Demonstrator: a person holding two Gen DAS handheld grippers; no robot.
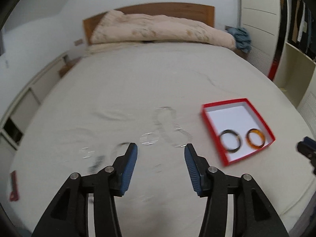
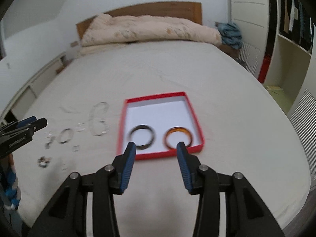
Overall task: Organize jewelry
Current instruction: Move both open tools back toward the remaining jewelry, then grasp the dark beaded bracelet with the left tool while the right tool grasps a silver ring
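A shallow red box [image 1: 254, 106] [image 2: 156, 95] with a white floor lies on the bed and holds two bangles, a dark one [image 1: 230, 140] [image 2: 142, 137] beside an amber one [image 1: 255, 138] [image 2: 177, 136]. Left of the box, clear and silver pieces lie scattered on the sheet: a long clear necklace [image 1: 171, 127] [image 2: 98, 118], a dark ring-shaped bracelet [image 2: 65, 135] and several small items. My left gripper [image 1: 161, 148] hovers open above the loose pieces with nothing between its fingers. My right gripper [image 2: 156, 147] hovers open over the box's near edge, also empty.
A rolled beige duvet [image 1: 158, 29] lies against the wooden headboard [image 1: 167, 9] at the far end. A blue cloth [image 1: 242, 37] sits at the bed's far right. White wardrobe shelves [image 2: 292, 59] stand to the right. A small red object [image 1: 14, 185] lies at the bed's left edge.
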